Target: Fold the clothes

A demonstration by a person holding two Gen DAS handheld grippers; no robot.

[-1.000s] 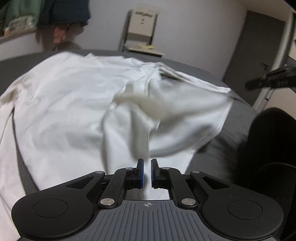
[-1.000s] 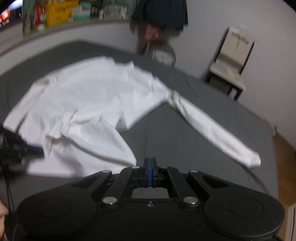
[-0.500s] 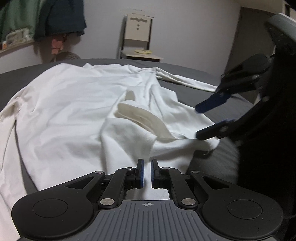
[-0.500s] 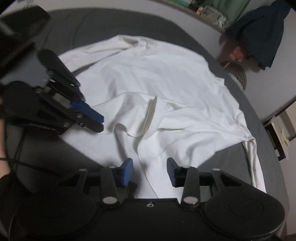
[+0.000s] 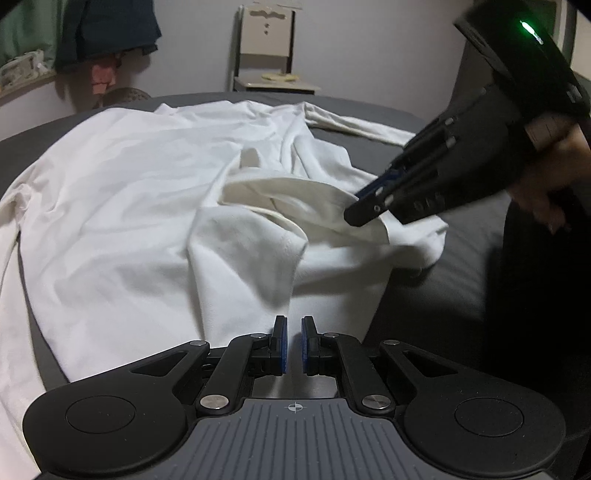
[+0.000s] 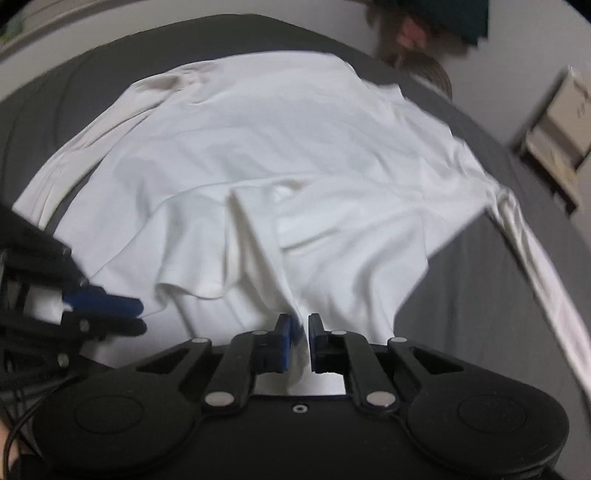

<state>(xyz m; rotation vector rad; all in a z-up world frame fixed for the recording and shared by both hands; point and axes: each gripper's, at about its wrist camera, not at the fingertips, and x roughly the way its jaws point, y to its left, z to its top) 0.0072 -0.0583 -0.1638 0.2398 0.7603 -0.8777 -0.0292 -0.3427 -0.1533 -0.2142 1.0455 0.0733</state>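
Note:
A white long-sleeved shirt (image 5: 129,206) (image 6: 277,140) lies spread and rumpled on the grey bed (image 5: 436,288) (image 6: 480,295). My left gripper (image 5: 293,343) is shut on the shirt's near hem, with white cloth pinched between its blue pads. In the right wrist view the left gripper (image 6: 136,314) shows at the left edge of the cloth. My right gripper (image 6: 299,341) is closing its jaws on a raised fold of the hem, and cloth fills the narrow gap. From the left wrist view, the right gripper (image 5: 354,214) has its tips pressed onto that fold. One sleeve (image 6: 535,258) trails off to the right.
A pale wooden chair (image 5: 267,48) (image 6: 557,122) stands by the wall beyond the bed. Dark clothes (image 5: 107,29) hang at the back left above a round woven object (image 5: 123,96). A person's hand (image 5: 546,184) holds the right gripper's handle.
The right gripper swung down toward the shirt's near hem, opened, and closed around a fold beside the left gripper. The left gripper kept its hold and barely moved.

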